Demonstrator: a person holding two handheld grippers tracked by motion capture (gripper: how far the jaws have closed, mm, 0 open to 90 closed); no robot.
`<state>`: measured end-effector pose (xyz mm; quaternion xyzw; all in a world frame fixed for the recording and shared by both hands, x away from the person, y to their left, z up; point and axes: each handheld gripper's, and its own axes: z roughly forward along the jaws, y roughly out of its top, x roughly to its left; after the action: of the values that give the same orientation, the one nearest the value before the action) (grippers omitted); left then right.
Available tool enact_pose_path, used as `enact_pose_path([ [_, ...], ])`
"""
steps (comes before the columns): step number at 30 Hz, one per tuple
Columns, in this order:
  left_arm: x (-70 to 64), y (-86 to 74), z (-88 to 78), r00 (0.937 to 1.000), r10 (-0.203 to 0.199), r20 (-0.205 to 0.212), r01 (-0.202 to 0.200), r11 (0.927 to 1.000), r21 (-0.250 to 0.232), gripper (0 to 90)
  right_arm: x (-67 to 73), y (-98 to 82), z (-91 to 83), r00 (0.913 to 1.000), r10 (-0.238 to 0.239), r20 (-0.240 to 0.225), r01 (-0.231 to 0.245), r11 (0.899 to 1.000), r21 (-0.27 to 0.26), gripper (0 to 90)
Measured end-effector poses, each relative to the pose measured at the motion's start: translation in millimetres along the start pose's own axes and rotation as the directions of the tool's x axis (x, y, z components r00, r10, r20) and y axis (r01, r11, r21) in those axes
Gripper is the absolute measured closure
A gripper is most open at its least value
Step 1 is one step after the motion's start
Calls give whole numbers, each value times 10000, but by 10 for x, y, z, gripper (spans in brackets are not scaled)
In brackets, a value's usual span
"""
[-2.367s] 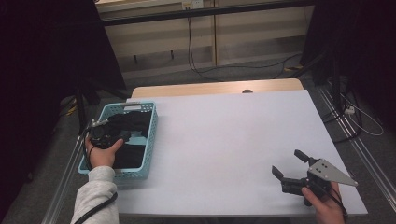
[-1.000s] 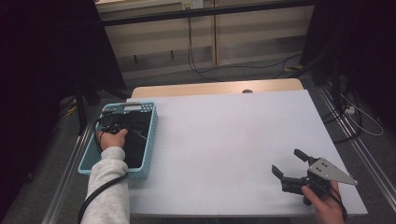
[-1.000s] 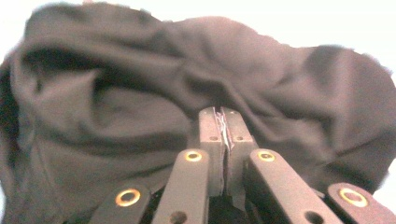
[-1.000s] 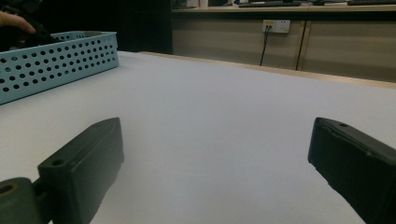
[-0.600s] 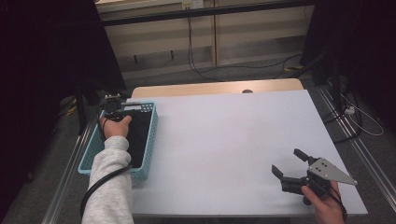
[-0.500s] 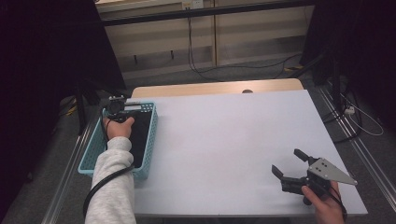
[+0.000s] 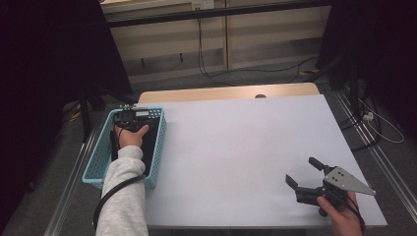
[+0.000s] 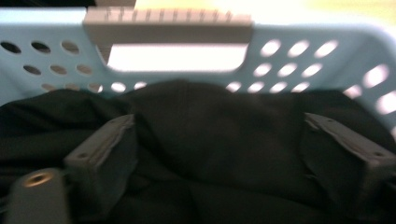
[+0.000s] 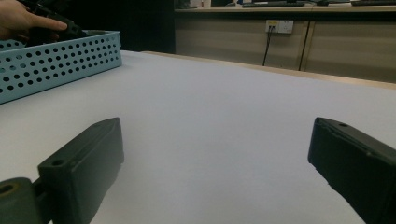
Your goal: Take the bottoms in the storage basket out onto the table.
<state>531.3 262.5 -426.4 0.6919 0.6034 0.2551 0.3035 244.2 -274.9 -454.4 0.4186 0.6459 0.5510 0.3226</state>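
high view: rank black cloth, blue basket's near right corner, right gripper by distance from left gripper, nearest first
1. black cloth: in the basket, directly under the left gripper, whose fingers have just been opening over it.
2. blue basket's near right corner: nearer the person, along the sleeve.
3. right gripper: across the table, near right corner.

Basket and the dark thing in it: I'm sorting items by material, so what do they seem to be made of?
The basket looks like moulded plastic, light blue and matte: thin walls pierced by rows of round holes, with a cut-out handle slot. The dark thing looks like black cloth, soft and dull: it lies in folds and creases, though the picture is blurred, so the exact fabric stays open.
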Motion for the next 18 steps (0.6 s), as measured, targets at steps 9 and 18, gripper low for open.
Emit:
enact_pose_path([
  [9, 65, -106, 115, 9991, -147, 404, 114, 9967, 806, 197, -4, -5, -1, 10000, 21, -55, -21, 10000, -6, 26],
  [18, 134, -208, -11, 9874, -1039, 1192, 862, 9857, 1451, 715, 1, 1, -7, 10000, -18, -61, 18, 10000, -4, 26],
])
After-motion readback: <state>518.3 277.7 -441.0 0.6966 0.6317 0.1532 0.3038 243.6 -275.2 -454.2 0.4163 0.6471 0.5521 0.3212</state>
